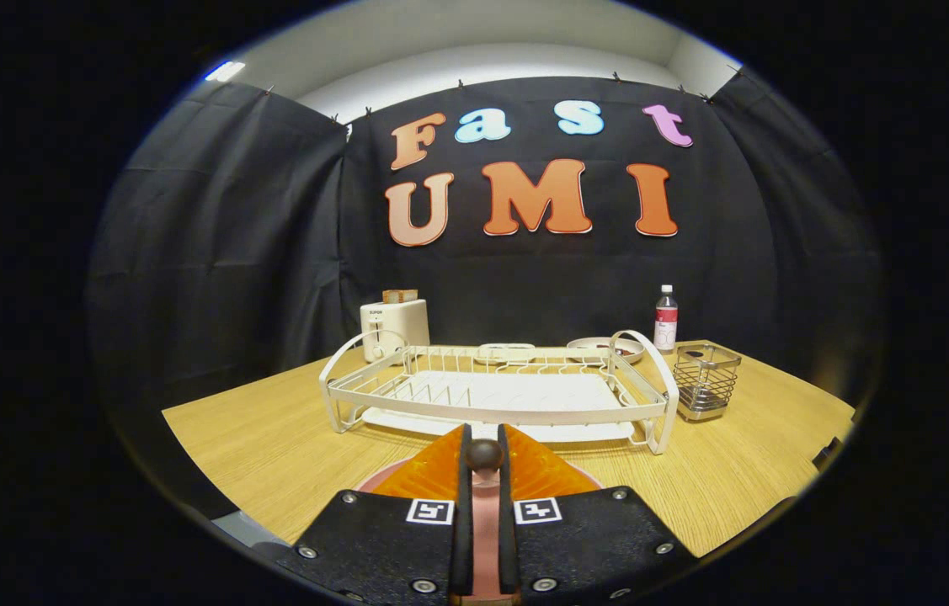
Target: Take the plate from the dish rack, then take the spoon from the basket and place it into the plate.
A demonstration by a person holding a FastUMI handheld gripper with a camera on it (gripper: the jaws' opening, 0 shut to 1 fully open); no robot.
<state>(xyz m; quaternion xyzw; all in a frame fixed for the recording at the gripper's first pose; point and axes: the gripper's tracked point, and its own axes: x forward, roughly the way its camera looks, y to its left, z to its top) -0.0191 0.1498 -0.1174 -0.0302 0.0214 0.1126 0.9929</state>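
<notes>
My gripper [483, 433] is shut on the pink spoon [485, 513], whose handle runs up between the two fingers and ends in a dark round knob. Under the fingers, a pink plate [372, 483] lies on the wooden table, with only its rim showing on either side of them. Just beyond the fingertips stands the white wire dish rack [495, 410], with nothing in its slots. The metal wire basket [706, 380] stands at the rack's right end. The spoon's bowl end is hidden.
Behind the rack's left end is a white toaster [394, 324]. A small dish [605, 347] and a bottle [666, 318] stand behind its right end. Bare wooden table [255, 438] spreads to the left and right of the fingers.
</notes>
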